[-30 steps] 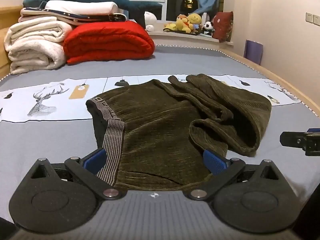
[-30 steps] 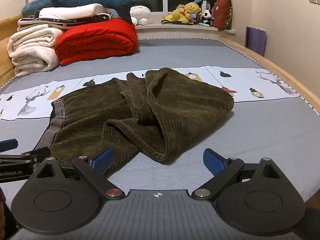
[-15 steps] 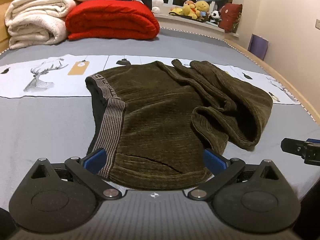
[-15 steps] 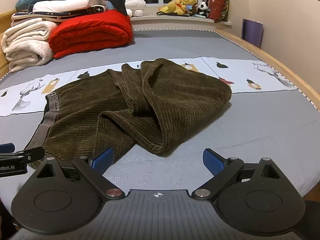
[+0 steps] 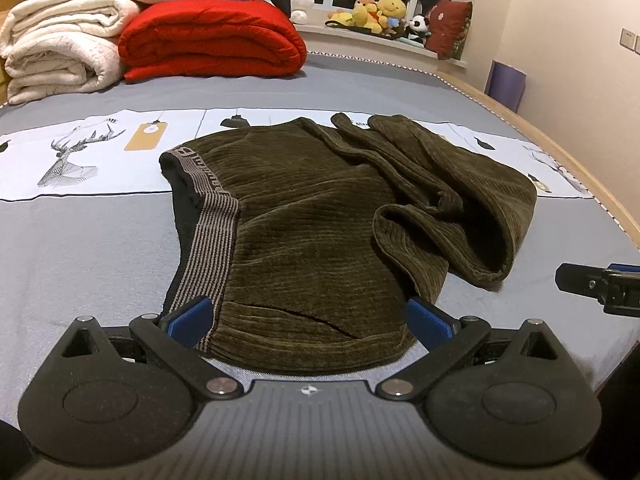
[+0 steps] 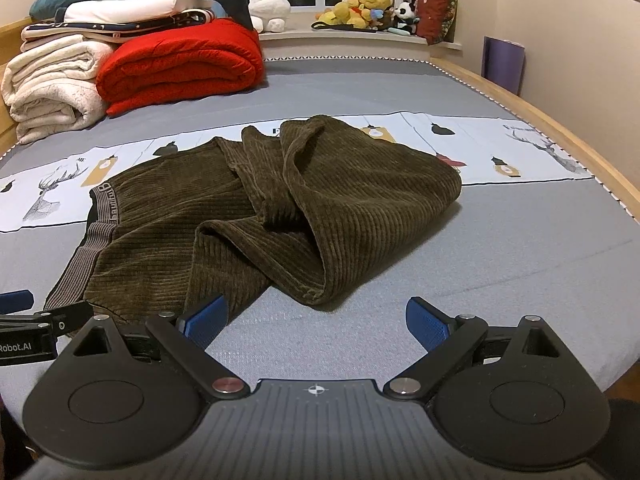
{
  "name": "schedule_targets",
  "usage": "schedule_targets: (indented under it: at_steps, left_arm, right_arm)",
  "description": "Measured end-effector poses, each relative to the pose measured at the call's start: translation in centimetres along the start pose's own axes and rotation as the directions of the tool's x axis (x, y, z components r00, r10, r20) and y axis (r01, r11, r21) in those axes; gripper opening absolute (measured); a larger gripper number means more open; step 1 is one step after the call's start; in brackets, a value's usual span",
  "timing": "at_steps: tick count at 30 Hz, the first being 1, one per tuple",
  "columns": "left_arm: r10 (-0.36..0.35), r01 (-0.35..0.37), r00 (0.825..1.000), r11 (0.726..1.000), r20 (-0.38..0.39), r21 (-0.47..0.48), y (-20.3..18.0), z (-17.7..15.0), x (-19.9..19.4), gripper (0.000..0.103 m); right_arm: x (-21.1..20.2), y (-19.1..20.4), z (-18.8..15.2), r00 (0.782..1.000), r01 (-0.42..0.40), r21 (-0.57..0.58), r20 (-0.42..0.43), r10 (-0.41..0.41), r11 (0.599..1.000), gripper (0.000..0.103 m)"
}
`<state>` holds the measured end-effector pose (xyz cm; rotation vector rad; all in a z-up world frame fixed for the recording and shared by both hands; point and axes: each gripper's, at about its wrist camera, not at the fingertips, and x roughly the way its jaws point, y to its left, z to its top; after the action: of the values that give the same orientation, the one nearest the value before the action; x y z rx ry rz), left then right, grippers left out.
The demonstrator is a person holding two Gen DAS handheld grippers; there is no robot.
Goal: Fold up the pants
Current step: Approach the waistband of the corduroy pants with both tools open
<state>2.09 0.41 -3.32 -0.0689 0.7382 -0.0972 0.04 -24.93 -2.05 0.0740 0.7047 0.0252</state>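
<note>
Olive corduroy pants (image 5: 304, 236) bunched on bed (image 5: 92, 240); L tool (image 5: 308, 316), R tool (image 6: 316, 320) both spread, empty.

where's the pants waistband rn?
Left wrist view: the striped waistband forms the pants' left edge on the bed, its near end by the left claw.

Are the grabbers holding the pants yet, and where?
No. The left gripper and right gripper are both open, holding nothing; the corduroy pants lie loose on the bed.
</note>
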Motion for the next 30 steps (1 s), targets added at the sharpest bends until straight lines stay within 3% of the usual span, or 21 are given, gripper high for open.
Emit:
schedule_targets:
  at_steps: [30]
  left_arm:
    - [-0.024,0.023,1.000,1.000,0.002,0.009,-0.33,-0.01,0.02,0.103]
  right_arm:
    - [0.04,0.33,-0.18,1.000,-0.001,-0.019,0.000,0.001,1.000,0.096]
